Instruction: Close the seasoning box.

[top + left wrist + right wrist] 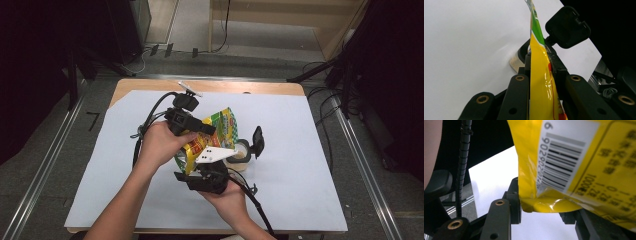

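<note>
One yellow-and-green snack pouch [212, 135] is held off the white table sheet [300, 150], over one open jar [239, 156] whose black lid [258, 142] stands hinged back, apparently positioned for pouring. Two grippers are present: the left gripper [200, 127] has its jaws pinched flat on the pouch's upper edge, while the right gripper [207, 175] clamps its bottom corner, likely to tilt it.
</note>
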